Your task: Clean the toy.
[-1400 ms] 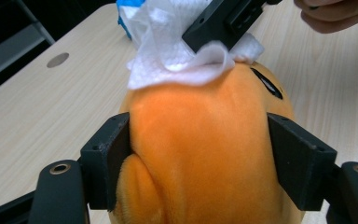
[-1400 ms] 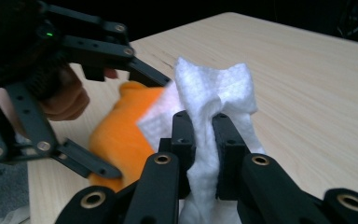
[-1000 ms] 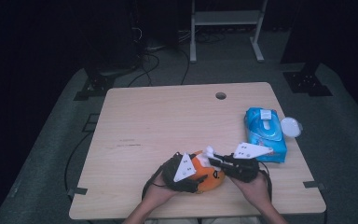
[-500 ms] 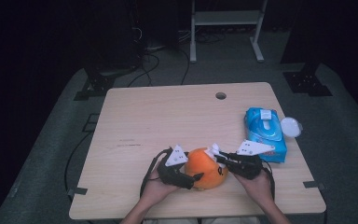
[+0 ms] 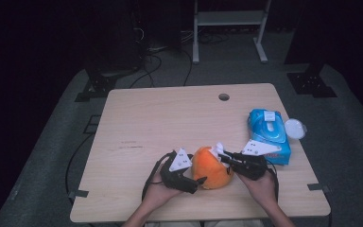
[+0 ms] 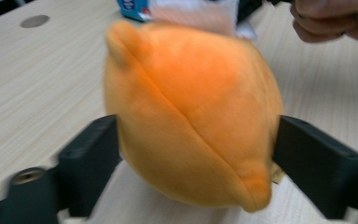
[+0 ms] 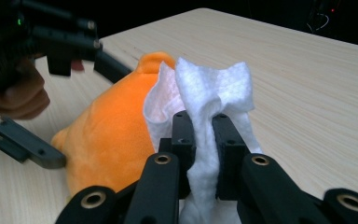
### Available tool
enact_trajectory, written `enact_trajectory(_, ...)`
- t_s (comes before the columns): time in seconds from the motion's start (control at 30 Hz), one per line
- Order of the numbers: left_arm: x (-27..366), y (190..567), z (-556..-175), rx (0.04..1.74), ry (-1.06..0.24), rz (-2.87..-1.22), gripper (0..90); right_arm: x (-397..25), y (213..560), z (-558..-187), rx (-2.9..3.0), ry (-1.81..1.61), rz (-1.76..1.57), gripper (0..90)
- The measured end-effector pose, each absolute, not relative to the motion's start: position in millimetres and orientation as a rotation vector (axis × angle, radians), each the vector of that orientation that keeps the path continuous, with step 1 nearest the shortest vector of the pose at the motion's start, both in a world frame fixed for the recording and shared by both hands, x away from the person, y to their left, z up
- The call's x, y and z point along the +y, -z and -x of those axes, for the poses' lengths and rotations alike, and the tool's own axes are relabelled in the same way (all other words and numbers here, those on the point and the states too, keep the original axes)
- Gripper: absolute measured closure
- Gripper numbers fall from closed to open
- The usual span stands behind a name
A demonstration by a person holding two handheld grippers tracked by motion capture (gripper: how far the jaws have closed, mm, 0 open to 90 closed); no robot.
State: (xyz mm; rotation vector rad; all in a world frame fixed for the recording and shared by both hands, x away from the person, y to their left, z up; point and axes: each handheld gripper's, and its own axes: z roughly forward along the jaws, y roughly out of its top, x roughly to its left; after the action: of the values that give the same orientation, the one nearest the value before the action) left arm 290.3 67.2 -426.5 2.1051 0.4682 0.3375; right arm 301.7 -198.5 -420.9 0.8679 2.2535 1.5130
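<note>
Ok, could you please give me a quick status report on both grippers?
Left gripper clamped on orange plush toy. Right gripper shut on white wipe, wipe against the toy. Blue wipe pack off to the right, clear.

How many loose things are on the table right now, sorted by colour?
Orange: 1, the plush toy, clamped by the left tool.
White: 2, the wipe pinched in the right tool, and the round lid.
Blue: 1, the wipes pack.
Total: 4.

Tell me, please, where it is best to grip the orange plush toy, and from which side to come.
Grip the orange plush toy across its rounded middle, probably coming from the person's side, as the left gripper does; its jaws straddle the widest part beside the seam.
</note>
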Motion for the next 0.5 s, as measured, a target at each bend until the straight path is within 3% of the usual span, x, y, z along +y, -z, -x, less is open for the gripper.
enact_trajectory(0.23,65,426,-287,0.448,-0.397,-2.106,34.8,-175,409,-283,2.283,-1.580,-0.684,80.4)
enact_trajectory(0.43,66,426,-288,0.451,-0.377,-2.097,35.0,-172,406,-282,2.288,-1.487,-0.648,80.5)
enact_trajectory(0.5,65,427,-291,0.479,-0.339,-2.095,27.3,-180,408,-286,2.273,-1.481,-0.692,80.5)
